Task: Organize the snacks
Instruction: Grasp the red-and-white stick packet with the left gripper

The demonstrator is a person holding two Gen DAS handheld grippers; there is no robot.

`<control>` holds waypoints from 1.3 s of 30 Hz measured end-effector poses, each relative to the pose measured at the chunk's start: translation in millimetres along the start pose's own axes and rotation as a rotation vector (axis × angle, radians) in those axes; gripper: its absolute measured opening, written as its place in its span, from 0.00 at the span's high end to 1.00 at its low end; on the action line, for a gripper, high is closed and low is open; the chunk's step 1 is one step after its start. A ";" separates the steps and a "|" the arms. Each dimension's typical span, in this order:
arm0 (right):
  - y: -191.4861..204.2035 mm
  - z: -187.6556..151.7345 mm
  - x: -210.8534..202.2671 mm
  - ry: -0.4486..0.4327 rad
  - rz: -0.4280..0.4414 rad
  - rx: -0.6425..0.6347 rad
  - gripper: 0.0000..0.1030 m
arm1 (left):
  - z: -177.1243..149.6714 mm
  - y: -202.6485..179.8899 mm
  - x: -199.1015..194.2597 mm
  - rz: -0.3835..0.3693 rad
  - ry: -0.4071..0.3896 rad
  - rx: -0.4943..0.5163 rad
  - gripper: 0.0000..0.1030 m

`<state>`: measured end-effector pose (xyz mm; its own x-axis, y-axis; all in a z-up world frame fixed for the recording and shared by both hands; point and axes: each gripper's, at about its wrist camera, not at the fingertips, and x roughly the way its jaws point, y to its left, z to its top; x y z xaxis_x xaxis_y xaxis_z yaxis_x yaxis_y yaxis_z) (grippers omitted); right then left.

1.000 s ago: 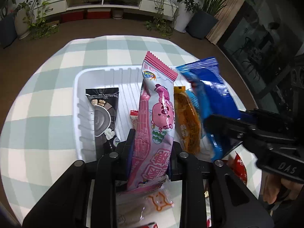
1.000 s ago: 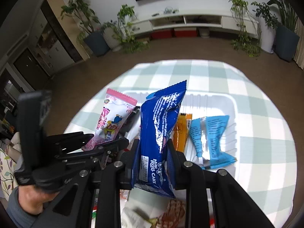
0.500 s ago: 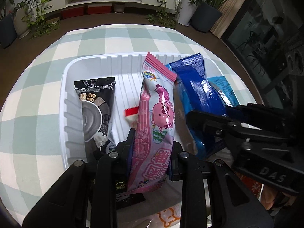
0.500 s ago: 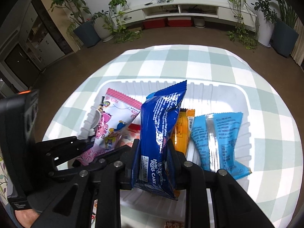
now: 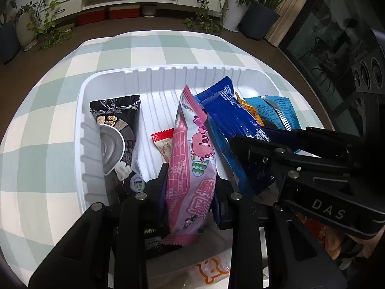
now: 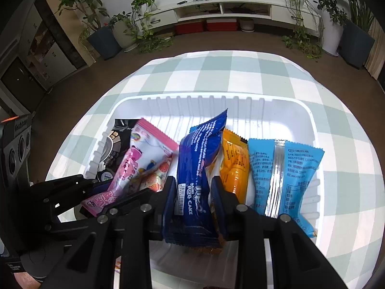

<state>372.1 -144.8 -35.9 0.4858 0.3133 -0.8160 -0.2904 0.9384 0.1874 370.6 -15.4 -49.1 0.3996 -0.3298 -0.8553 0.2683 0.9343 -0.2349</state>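
My left gripper (image 5: 191, 175) is shut on a pink snack packet (image 5: 192, 168) and holds it over the white ribbed tray (image 5: 168, 72). My right gripper (image 6: 193, 185) is shut on a dark blue roll cake packet (image 6: 197, 178), held just right of the pink packet (image 6: 139, 166) inside the tray (image 6: 264, 106). In the tray lie a black packet (image 5: 115, 130), a small red-topped candy (image 5: 164, 142), an orange packet (image 6: 234, 168) and a light blue packet (image 6: 281, 175). The right gripper (image 5: 250, 154) shows at right in the left wrist view.
The tray sits on a round table with a green and white checked cloth (image 6: 240, 67). More snack wrappers (image 5: 211, 267) lie on the table near the tray's front edge. Plants (image 6: 142, 19) and a low white cabinet (image 6: 240, 9) stand beyond.
Both grippers moved forward and down with their packets, from the tray's front edge to over its inside. The tray and the snacks in it look larger and closer.
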 end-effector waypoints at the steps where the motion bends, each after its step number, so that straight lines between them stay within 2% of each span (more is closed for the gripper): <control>1: -0.1 -0.2 -1.5 -0.003 -0.001 0.000 0.66 | -2.0 -0.6 -3.1 0.000 -0.002 -0.001 0.71; 5: -2.4 -2.2 -13.8 -0.028 -0.002 0.011 0.56 | -3.2 -3.4 -14.6 -0.002 -0.032 0.007 0.51; 9: -5.6 -7.5 -35.7 -0.065 -0.001 0.020 0.49 | -8.8 -8.3 -30.4 -0.007 -0.045 0.023 0.49; 11: -9.0 -12.8 -50.3 -0.088 0.013 0.034 0.42 | -15.0 -9.0 -42.8 -0.006 -0.060 0.020 0.43; 15: -19.5 -34.8 -86.6 -0.151 0.068 0.099 0.25 | -33.9 -14.8 -69.2 -0.015 -0.096 0.021 0.26; 19: -24.8 -70.6 -116.9 -0.196 0.091 0.145 0.19 | -66.7 -27.7 -90.8 -0.020 -0.092 0.057 0.24; 21: -27.3 -93.0 -129.8 -0.221 0.095 0.163 0.16 | -86.7 -33.2 -99.5 -0.032 -0.090 0.064 0.17; 24: -32.6 -126.6 -142.2 -0.243 0.095 0.196 0.13 | -118.8 -42.6 -106.2 -0.045 -0.072 0.074 0.17; 31: -43.9 -212.3 -149.3 -0.230 0.067 0.295 0.13 | -178.6 -62.0 -100.7 -0.039 0.006 0.084 0.17; 36: -41.3 -251.8 -141.6 -0.200 0.059 0.325 0.13 | -200.0 -73.0 -92.1 -0.027 0.026 0.089 0.17; 39: -38.2 -262.3 -138.6 -0.187 0.076 0.331 0.13 | -202.0 -80.4 -88.8 -0.004 0.030 0.101 0.17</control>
<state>99.6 -262.4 -73.5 0.6238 0.3764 -0.6850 -0.0642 0.8981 0.4350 136.5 -33.8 -47.5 0.3723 -0.3283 -0.8681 0.3572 0.9140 -0.1925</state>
